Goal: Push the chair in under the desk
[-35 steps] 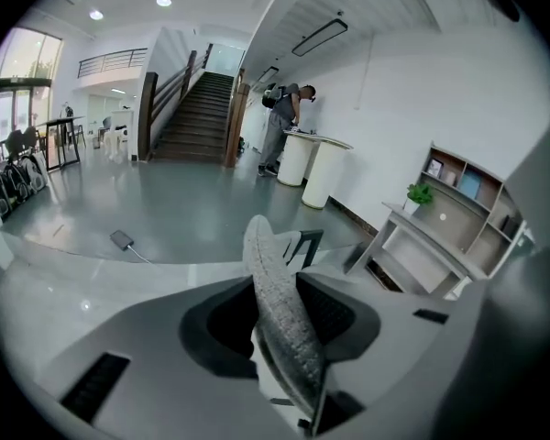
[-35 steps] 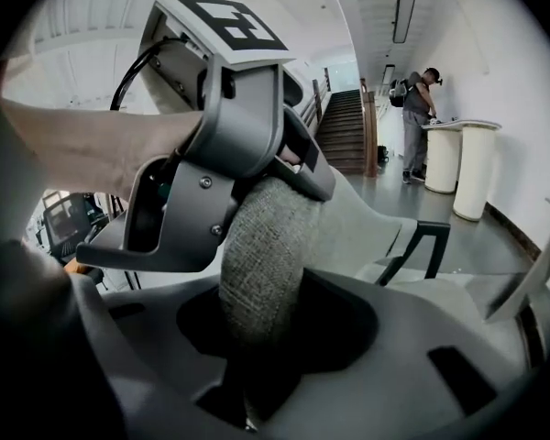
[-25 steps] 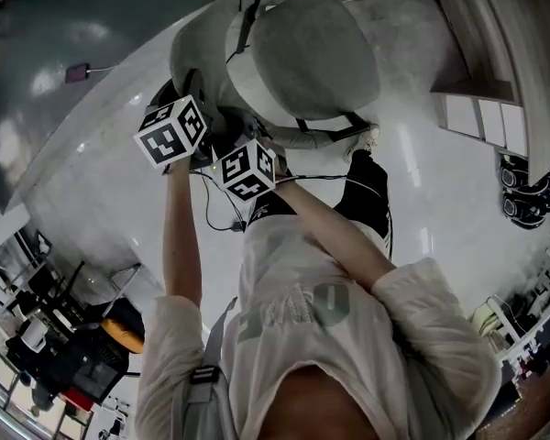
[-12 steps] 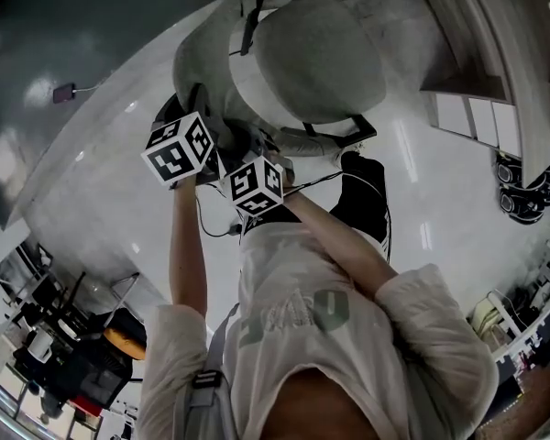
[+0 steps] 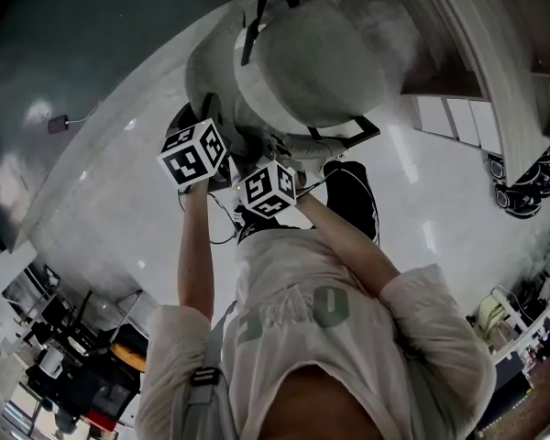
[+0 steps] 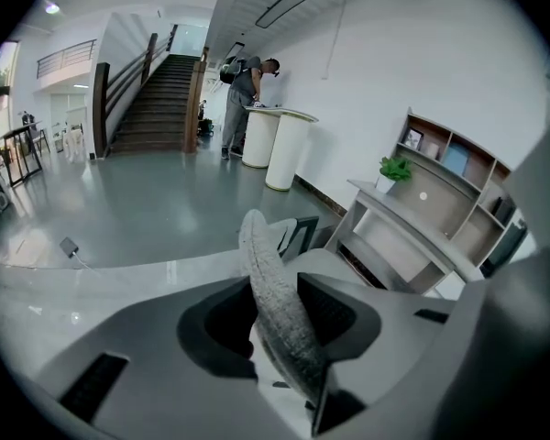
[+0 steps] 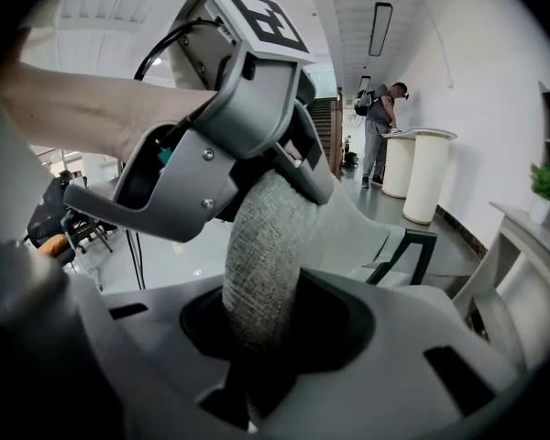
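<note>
Head view: I'm mid-push, chair (image 5: 316, 62) close to the desk (image 5: 481, 62) but not yet under. My left gripper (image 6: 277, 333) and right gripper (image 7: 261, 333) both clamp its back edge, left jaws opening, right closing. Next: keep pushing straight. Versus a second ago, the chair sits nearer the desk.

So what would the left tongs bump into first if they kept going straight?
The grey chair back: it sits right between the opening left tongs. Past it, probably the desk.
</note>
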